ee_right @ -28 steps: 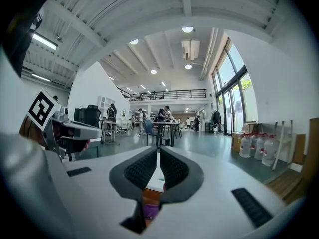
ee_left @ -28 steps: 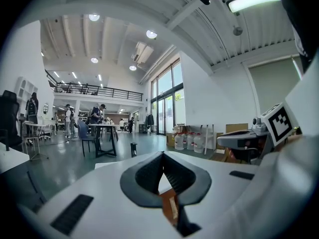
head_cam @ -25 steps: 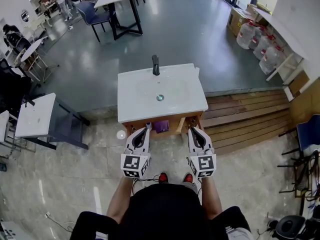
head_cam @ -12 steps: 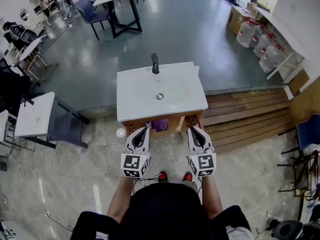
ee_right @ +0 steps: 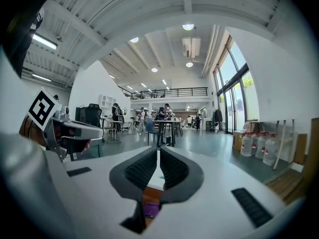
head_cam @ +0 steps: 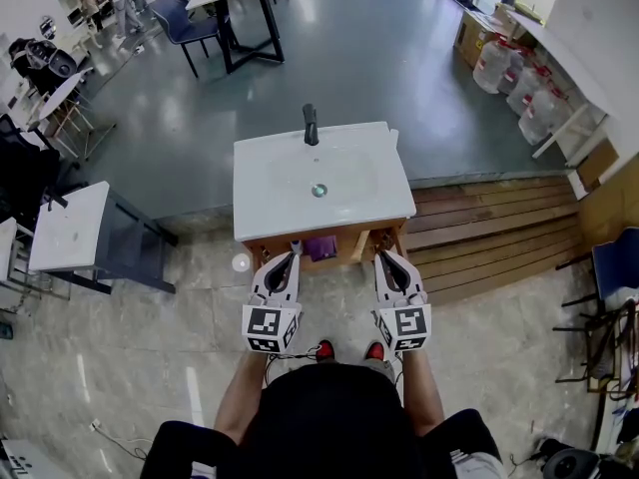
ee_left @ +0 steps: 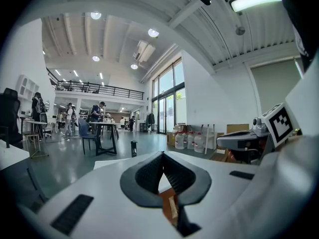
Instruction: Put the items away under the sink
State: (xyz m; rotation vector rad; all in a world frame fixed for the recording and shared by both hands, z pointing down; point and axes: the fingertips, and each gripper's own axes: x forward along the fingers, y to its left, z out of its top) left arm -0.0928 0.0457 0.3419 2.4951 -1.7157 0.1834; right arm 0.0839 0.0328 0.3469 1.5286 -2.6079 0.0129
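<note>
The sink unit has a white basin top (head_cam: 270, 203), a black faucet (head_cam: 311, 126) and a wooden cabinet (head_cam: 347, 239) below it, with its doors standing open. A purple item (head_cam: 320, 248) lies inside the cabinet and shows again as the purple item (ee_right: 151, 209) below the right jaws. A small white round object (head_cam: 240, 263) rests on the floor left of the cabinet. My left gripper (head_cam: 288, 258) and right gripper (head_cam: 384, 256) hover side by side just in front of the cabinet. Both are shut and hold nothing. In their own views the left gripper (ee_left: 162, 156) and right gripper (ee_right: 158, 152) point at the sink.
Wooden steps (head_cam: 499, 228) run along the right of the sink. A white table (head_cam: 70, 230) stands at the left, a blue chair (head_cam: 614, 267) at the far right. Water jugs (head_cam: 519, 88) line the back right wall. Tables and chairs (head_cam: 235, 8) stand behind.
The sink sits very slightly higher in the head view. Both grippers stay where they were, still shut.
</note>
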